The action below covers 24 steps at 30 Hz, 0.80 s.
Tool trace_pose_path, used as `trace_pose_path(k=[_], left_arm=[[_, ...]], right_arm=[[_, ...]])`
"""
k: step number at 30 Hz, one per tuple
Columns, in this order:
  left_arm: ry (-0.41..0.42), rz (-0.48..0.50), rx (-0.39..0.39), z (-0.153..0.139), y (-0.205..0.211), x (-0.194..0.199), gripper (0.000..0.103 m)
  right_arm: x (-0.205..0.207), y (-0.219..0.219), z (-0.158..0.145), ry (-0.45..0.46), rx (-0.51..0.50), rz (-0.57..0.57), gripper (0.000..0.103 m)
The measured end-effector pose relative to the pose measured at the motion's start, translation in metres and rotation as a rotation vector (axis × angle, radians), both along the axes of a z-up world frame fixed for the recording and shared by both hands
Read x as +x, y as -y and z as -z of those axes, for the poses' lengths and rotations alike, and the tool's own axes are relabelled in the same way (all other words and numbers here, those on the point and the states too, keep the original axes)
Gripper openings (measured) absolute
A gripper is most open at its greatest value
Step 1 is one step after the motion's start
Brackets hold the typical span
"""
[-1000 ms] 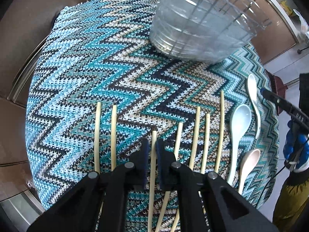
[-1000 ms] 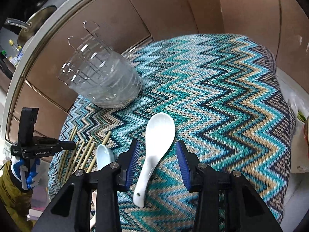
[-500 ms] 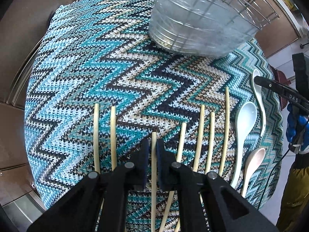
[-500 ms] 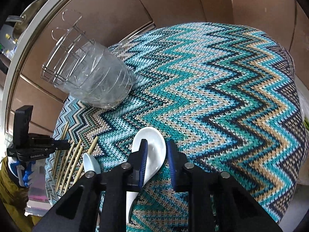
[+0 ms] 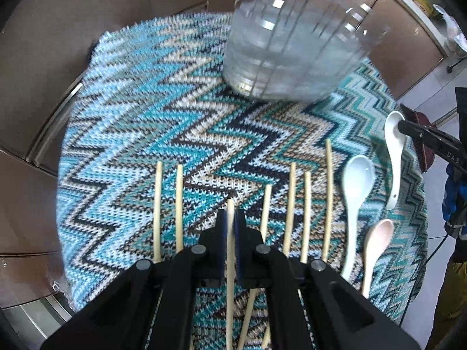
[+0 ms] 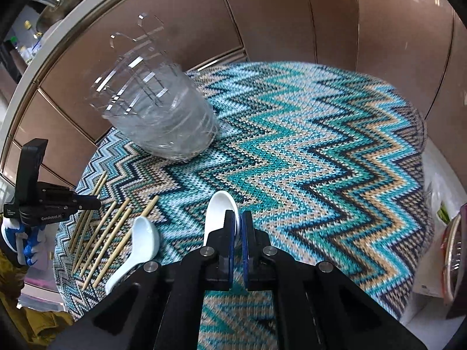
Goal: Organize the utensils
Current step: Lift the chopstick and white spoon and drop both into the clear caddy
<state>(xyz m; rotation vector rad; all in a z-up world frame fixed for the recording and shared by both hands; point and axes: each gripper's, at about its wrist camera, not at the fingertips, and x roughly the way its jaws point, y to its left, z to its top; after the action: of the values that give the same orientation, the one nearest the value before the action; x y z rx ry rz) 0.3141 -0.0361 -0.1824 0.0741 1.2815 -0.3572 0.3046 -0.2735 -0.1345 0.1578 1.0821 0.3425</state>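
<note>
My left gripper (image 5: 230,218) is shut on a wooden chopstick (image 5: 230,250) among several chopsticks lying on the zigzag cloth (image 5: 146,134). My right gripper (image 6: 238,221) is shut on the rim of a white spoon (image 6: 217,213), which it holds above the cloth. In the left wrist view this white spoon (image 5: 392,151) hangs from the right gripper's tip (image 5: 408,125). A pale blue spoon (image 5: 354,192) and a pink spoon (image 5: 375,245) lie on the cloth to the right of the chopsticks. A clear utensil holder (image 5: 289,55) stands at the far side.
Brown cabinet fronts (image 6: 292,14) rise behind the table. The cloth (image 6: 335,151) is bare to the right of the spoons. The left gripper (image 6: 43,204) shows at the left of the right wrist view, near the chopsticks (image 6: 111,233).
My right gripper closed from open onto the white spoon and lifted it. My left gripper stayed shut on the chopstick and rose; the holder now looks farther off and blurred.
</note>
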Motion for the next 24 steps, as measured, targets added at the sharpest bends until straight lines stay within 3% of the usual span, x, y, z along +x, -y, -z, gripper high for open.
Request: trace_pose_path(k=[7, 15, 24], left_arm=[[0.134, -0.006, -0.032, -0.052, -0.018, -0.029, 0.005], [0.358, -0.026, -0.147, -0.133, -0.025, -0.047, 0.005], [0.615, -0.099, -0.307, -0.218, -0.022, -0.017, 0.005]], right_arm=[[-0.031, -0.009, -0.047, 0.115, -0.043, 0.025, 0.005], [-0.064, -0.034, -0.119, 0.297, -0.087, 0.033, 0.005], [-0.045, -0.068, -0.18, 0.506, -0.056, 0.089, 0.005]])
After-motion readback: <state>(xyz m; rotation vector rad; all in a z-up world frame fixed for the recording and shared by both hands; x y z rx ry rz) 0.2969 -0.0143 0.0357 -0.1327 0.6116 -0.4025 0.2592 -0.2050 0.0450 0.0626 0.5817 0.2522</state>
